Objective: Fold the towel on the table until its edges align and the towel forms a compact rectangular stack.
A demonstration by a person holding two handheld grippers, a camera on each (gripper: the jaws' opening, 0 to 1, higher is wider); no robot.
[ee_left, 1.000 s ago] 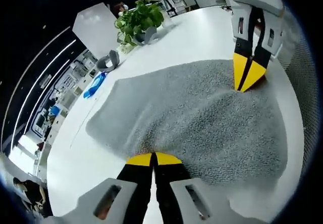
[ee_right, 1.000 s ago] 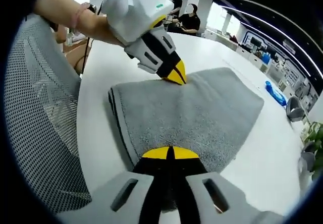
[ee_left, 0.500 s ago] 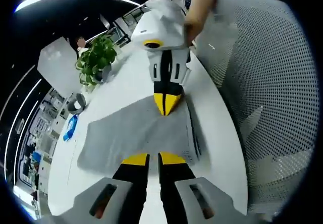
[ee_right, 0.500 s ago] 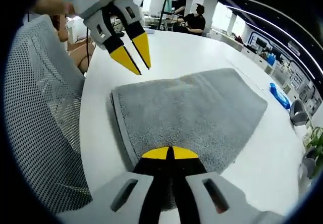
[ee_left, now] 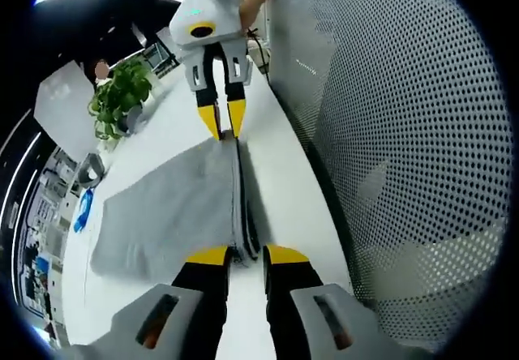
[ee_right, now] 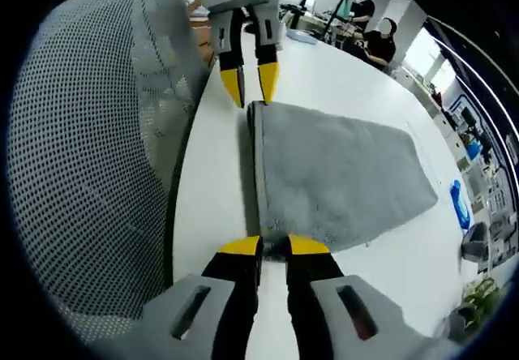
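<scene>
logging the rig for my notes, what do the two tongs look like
Both match: the left tongs and right tongs have yellow tips on black jaws, set in pale grey-white housings with slotted openings. Seen from the front, each body carries a round black-and-yellow disc. No cables or sleeves are clearly visible.

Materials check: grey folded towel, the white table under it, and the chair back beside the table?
Grey folded towel: looks like terry cloth, with a nubby looped matte pile and soft stacked layers at its edge. White table: smooth and slightly glossy, probably laminate, though that is unclear. Chair back: pale woven mesh, with a regular grid of small holes.
</scene>
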